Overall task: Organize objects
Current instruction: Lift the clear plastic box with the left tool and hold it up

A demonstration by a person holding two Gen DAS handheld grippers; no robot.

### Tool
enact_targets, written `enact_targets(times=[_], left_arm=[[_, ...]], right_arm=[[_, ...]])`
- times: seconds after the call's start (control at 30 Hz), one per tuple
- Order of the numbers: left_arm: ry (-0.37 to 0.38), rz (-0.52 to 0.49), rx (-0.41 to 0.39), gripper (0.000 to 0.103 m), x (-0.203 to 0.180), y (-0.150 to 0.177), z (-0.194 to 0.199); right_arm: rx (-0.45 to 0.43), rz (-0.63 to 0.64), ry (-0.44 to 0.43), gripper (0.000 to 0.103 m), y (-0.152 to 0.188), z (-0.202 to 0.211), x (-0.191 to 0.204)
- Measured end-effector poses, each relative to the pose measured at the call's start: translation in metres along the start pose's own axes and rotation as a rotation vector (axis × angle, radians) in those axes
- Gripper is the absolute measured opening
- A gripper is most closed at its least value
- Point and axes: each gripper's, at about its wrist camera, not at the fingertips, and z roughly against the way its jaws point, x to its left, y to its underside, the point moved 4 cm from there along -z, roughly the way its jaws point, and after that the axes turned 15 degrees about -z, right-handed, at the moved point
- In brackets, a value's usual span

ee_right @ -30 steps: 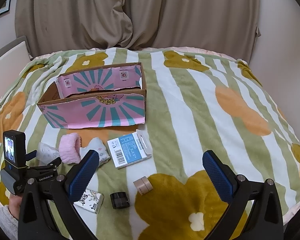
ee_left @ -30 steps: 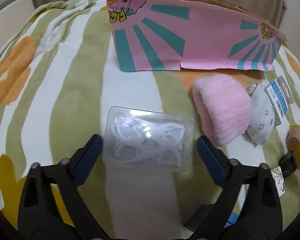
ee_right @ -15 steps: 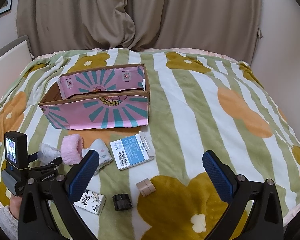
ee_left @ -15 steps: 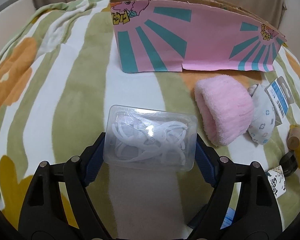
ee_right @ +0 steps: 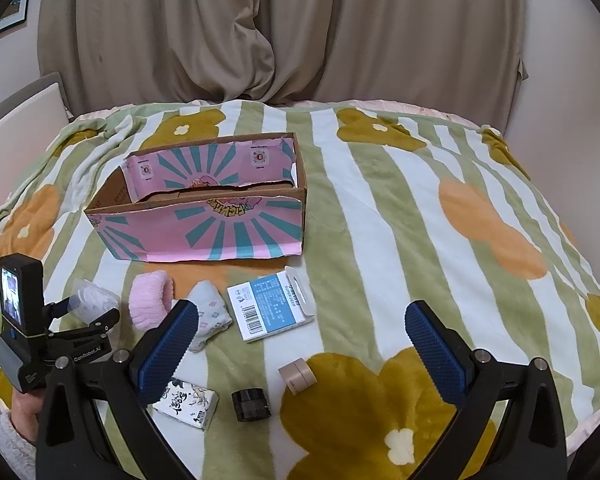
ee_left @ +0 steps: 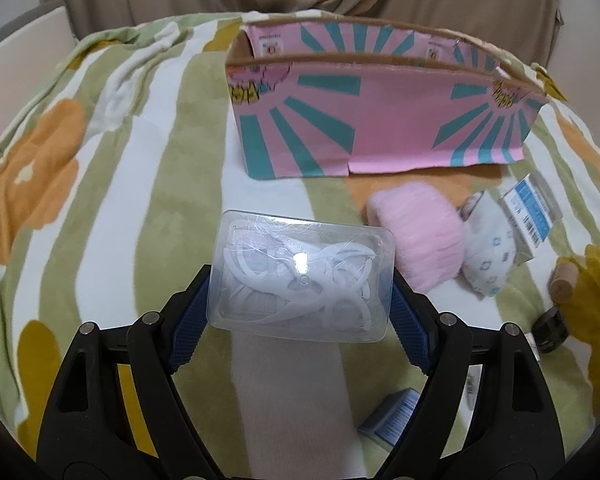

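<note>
A clear plastic case of white plastic pieces hangs just above the blanket, and my left gripper is shut on it, one blue pad on each short side. The right wrist view shows that same gripper at the far left, with the case in its fingers. Beyond it stands a pink and teal cardboard box, open at the top. My right gripper hovers open over the near part of the bed, holding nothing.
Loose on the striped flower blanket lie a pink fuzzy band, a patterned pouch, a blue card pack, a beige cylinder, a black jar and a printed packet. Curtains hang behind.
The left gripper's pads closed onto the clear case and lifted it off the blanket. The right gripper stayed where it was.
</note>
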Motion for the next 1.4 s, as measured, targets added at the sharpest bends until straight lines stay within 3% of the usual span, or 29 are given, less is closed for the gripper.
enact_targets(times=[0.77, 1.4], left_arm=[[-0.030, -0.039, -0.124, 0.080, -0.020, -0.013, 0.129], [-0.053, -0.037, -0.164, 0.080, -0.030, -0.001, 0.170]], right_arm=[[-0.047, 0.022, -0.042, 0.103, 0.009, 0.039, 0.001], [-0.025, 0.088, -0.090, 0.103, 0.022, 0.031, -0.002]])
